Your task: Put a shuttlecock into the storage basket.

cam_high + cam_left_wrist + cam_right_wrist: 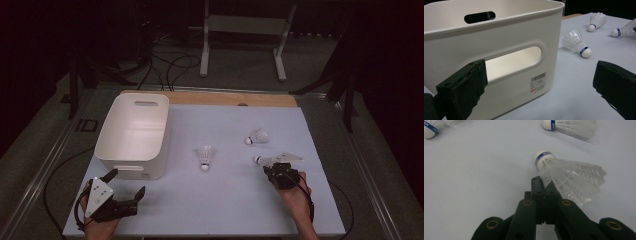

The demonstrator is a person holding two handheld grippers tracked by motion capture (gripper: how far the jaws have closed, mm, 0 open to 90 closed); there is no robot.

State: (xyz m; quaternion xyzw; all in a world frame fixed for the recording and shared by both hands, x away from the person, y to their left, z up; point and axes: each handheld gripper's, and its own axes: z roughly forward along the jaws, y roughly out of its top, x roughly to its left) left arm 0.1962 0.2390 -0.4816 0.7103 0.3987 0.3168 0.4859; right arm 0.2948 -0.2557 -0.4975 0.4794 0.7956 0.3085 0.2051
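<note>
Shuttlecock (564, 176) feathers are pinched between the two black fingers (537, 188) of the right gripper (543, 185). Those fingers are squeezed together on the feather skirt, close behind the white cork with its blue band. The cork pokes out past the fingertips, and the wide end of the skirt fans out to one side of them. In the high view the right gripper (272, 165) holds it low over the table (225, 200).

Two more shuttlecocks (205, 157) (257, 136) lie on the table farther out from those fingers, apart from them.

The left gripper (126, 182) has its fingers (461, 87) wide apart with nothing between them. A white bin (499, 32) stands just past its fingertips.
</note>
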